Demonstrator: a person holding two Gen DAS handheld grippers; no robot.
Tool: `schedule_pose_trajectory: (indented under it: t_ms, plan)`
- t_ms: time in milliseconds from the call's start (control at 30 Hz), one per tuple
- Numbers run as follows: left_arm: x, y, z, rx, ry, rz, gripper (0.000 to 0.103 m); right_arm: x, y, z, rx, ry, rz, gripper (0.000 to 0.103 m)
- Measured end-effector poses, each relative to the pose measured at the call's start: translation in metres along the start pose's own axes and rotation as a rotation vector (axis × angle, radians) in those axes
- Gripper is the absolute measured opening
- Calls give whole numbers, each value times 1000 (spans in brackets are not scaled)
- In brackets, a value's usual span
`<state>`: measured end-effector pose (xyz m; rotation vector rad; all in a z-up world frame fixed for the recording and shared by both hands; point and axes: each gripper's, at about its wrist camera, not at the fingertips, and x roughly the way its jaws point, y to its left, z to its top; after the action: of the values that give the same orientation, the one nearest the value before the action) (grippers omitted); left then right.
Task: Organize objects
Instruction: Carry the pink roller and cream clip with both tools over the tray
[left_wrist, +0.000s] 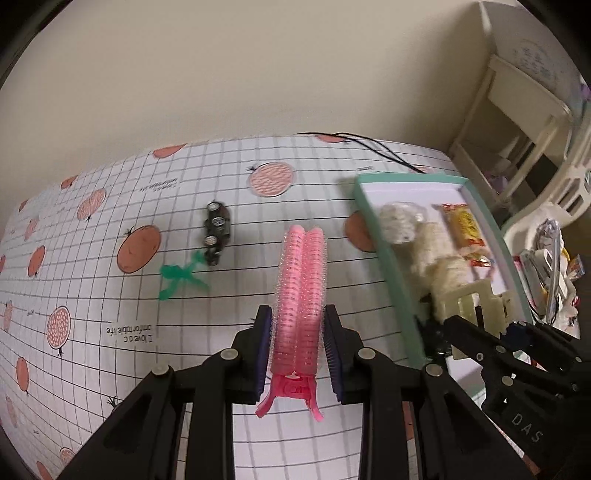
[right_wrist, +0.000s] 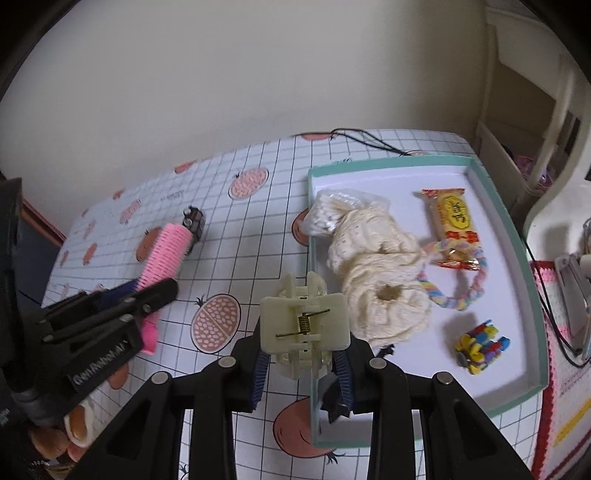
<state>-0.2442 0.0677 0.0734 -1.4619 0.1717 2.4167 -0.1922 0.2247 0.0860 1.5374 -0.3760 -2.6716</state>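
We hold light, springy pink roller clip (left_wrist: 301, 291) mid-barrel in left gripper (left_wrist: 298, 354); right gripper (right_wrist: 303, 363) clamps stiff cream claw clip (right_wrist: 304, 321); tray (right_wrist: 517, 236) at 2 o'clock

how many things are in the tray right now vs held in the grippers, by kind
In the tray:
cream knit cloth: 1
plastic bag: 1
snack packet: 1
pastel braided loop: 1
colourful clips bundle: 1
Held:
pink roller clip: 1
cream claw clip: 1
Total: 7
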Motion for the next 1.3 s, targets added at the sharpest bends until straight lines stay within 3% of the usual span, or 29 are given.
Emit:
schedule_pose_trajectory:
  t_ms: [467, 867, 1067, 1200, 1300]
  plan:
    - [-1, -62, 9, 44, -25, -1, 29, -17, -41, 4, 34, -77, 29, 34]
    - [2, -100, 20, 39, -70, -64, 29, -33, -92, 20, 110, -153, 24, 34]
    - [6, -108, 22, 22, -75, -97, 29, -34, -101, 22, 96, -171, -3, 34]
    - [8, -110, 25, -14, -63, -174, 29, -34, -108, 23, 93, -180, -23, 34]
    - [8, -114, 25, -16, -66, -176, 29, -33, -112, 23, 90, -181, -41, 34]
